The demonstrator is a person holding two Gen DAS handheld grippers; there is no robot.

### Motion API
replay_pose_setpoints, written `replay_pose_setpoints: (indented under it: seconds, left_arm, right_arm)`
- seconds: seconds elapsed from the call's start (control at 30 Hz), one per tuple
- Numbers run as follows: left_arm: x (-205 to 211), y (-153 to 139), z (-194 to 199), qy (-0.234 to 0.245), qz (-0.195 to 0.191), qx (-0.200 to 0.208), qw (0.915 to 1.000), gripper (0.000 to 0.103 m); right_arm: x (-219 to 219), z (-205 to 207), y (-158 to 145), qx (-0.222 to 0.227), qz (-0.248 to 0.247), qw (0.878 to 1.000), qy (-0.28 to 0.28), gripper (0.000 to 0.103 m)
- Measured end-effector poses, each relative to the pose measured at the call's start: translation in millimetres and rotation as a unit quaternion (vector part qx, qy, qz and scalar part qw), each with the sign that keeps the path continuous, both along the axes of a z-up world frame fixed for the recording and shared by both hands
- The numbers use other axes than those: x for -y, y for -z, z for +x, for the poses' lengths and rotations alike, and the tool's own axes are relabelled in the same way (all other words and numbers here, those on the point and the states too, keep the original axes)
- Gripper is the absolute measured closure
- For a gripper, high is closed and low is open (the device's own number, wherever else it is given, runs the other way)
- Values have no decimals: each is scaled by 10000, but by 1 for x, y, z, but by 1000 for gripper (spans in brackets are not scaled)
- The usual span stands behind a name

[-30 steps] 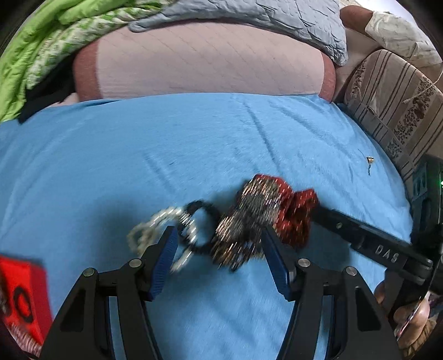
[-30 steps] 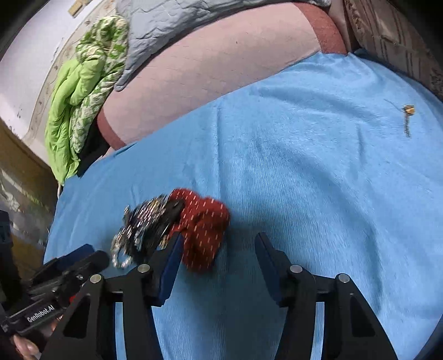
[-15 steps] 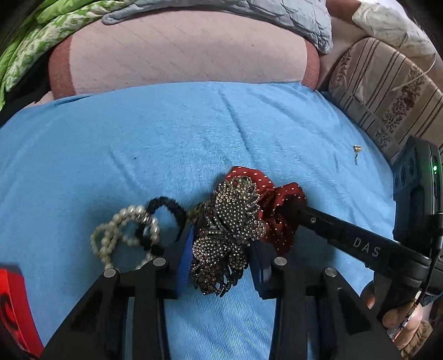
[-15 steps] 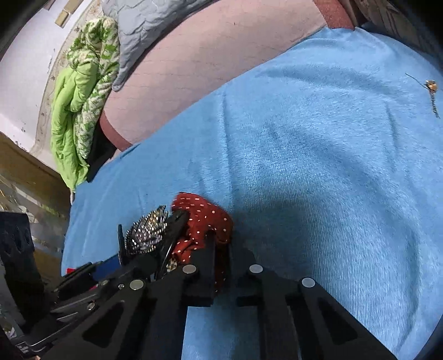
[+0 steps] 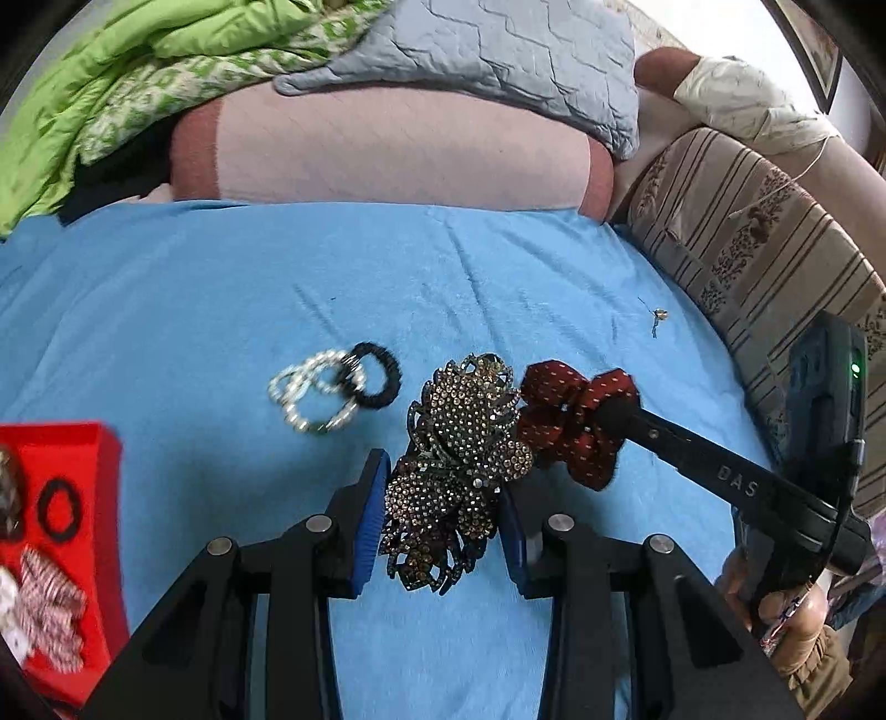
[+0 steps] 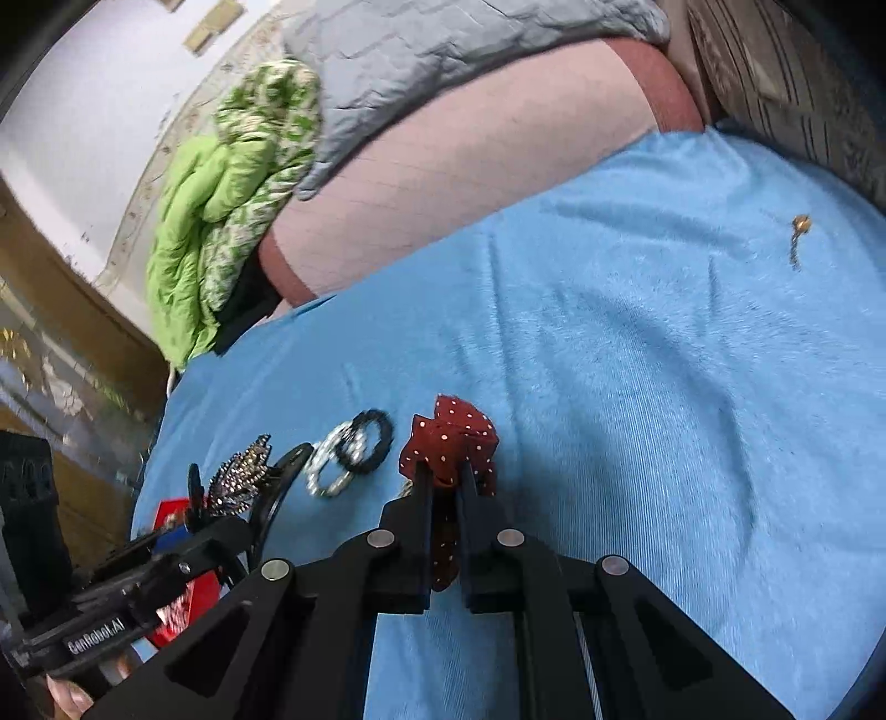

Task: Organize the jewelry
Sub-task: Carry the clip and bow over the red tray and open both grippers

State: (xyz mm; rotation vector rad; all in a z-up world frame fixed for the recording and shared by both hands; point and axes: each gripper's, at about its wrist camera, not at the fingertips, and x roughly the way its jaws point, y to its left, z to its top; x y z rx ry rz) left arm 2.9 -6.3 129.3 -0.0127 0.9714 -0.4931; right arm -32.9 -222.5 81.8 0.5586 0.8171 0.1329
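My left gripper [image 5: 443,509] is shut on a large rhinestone hair clip [image 5: 459,465], lifted above the blue bedspread [image 5: 221,288]. My right gripper [image 6: 446,487] is shut on a red white-dotted scrunchie [image 6: 451,437], also raised; from the left wrist view the scrunchie [image 5: 576,415] hangs at the tip of the right gripper's black fingers [image 5: 664,437]. A pearl bracelet [image 5: 310,393] and a black hair tie [image 5: 376,376] lie together on the bedspread. A red tray [image 5: 72,459] at the lower left holds a black hair tie and a striped scrunchie.
A small gold earring [image 5: 659,315] lies far right on the bedspread [image 6: 797,227]. A pink bolster [image 5: 387,149], grey quilted pillow [image 5: 498,50] and green blanket [image 5: 138,66] line the back. A striped cushion [image 5: 764,238] borders the right side. A hand [image 5: 792,615] holds the right gripper.
Both grippers closed, the left on the rhinestone clip and the right on the red scrunchie, then rose off the bedspread. The pearl bracelet and black tie stayed behind; the red tray came further into view.
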Motion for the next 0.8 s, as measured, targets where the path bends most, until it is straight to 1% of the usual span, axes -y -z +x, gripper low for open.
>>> replay_pose_setpoints:
  seconds: [0.1,0.3,0.5,0.63,0.8]
  left_arm:
    - [-15,-5,-18,-109,-2,52,9999,67]
    - [-39,-3,-47,-307,4,49,9995,67]
    - [-74,2,-70,-658,31,12,9978,67]
    - [-109,1,-80,-1029,100,29,9946,67]
    - [-166,-2,-85,-1676,126,-2,9858,67]
  right_arm:
    - [-10,-21,-9,100,-17,9999,-61,95]
    - [-31,-59,-23,225,27,9994,-270,95]
    - [-52,-74,-27,201,-23,9987,-457,95]
    - [-71,-76,-27,143,-46,9978,-641,95]
    - [-103,-75,-31,145,-77,9950,-987,95]
